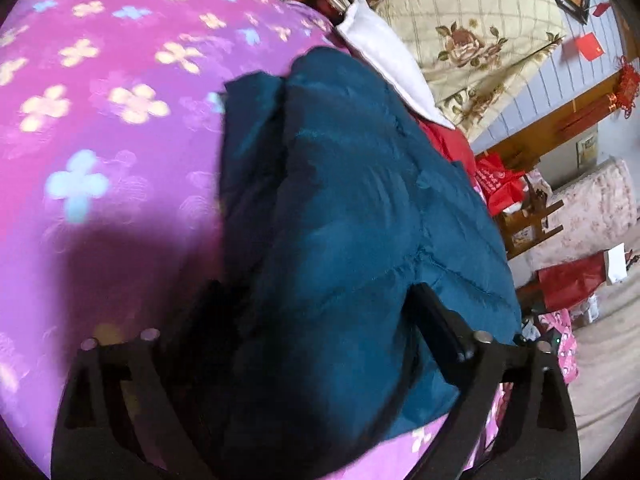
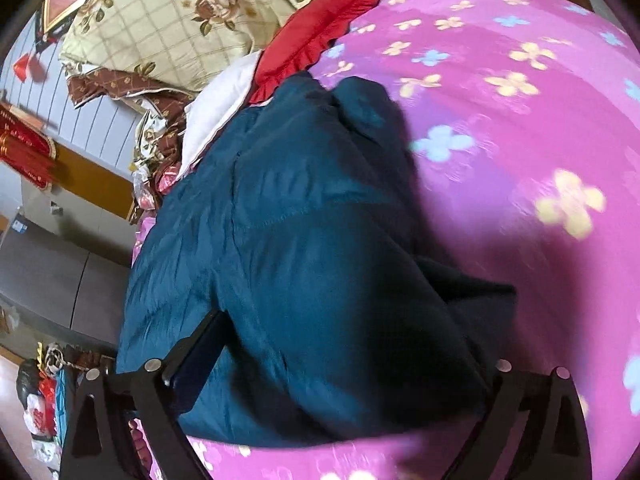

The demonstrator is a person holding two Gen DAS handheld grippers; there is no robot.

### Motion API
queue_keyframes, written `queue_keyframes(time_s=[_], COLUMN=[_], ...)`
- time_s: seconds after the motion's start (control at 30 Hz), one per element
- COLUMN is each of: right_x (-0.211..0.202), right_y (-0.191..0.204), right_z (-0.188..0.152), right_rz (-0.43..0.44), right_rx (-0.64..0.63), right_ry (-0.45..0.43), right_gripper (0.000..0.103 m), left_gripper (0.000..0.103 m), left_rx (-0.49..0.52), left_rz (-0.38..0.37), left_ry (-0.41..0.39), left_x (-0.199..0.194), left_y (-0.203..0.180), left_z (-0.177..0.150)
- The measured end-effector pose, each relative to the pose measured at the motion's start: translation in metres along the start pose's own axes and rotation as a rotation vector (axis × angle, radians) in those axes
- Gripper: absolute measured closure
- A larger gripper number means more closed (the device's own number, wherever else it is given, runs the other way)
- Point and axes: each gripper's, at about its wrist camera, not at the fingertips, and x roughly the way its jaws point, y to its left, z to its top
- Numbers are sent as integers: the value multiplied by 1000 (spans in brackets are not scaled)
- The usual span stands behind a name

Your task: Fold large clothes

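A teal padded jacket lies bunched on a pink flowered bedspread. In the left wrist view my left gripper stands wide over the jacket's near end, and the fabric fills the gap between its fingers. The right wrist view shows the same jacket on the bedspread. My right gripper is also wide, straddling the jacket's near bulk. One of its fingers shows at the left; the other is lost in dark shadow. I see no fabric pinched by either gripper.
A beige rose-patterned quilt, a white cloth and a red frilled cushion are heaped beyond the jacket. Red bags and clutter stand off the bed's edge. A grey cabinet is beside the bed.
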Motion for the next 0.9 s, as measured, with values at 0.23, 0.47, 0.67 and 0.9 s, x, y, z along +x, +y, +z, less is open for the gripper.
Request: queue_keyframes(time_s=[0.23, 0.47, 0.67, 0.9], right_x=[15, -29, 0, 9], right_y=[20, 38, 21, 23], right_z=[35, 47, 45, 57], right_rz=[29, 49, -3, -44], right_rx=[-7, -117, -87, -107], right_ry=[21, -71, -19, 0], right_gripper=[51, 66, 66, 64], left_gripper=[66, 74, 74, 73], left_rx=[-33, 124, 115, 136], left_rz=[69, 121, 239, 281], left_ry=[4, -75, -38, -37], left_x=[0, -20, 16, 28], left_y=[-37, -100, -87, -91], left_z=[17, 19, 29, 33])
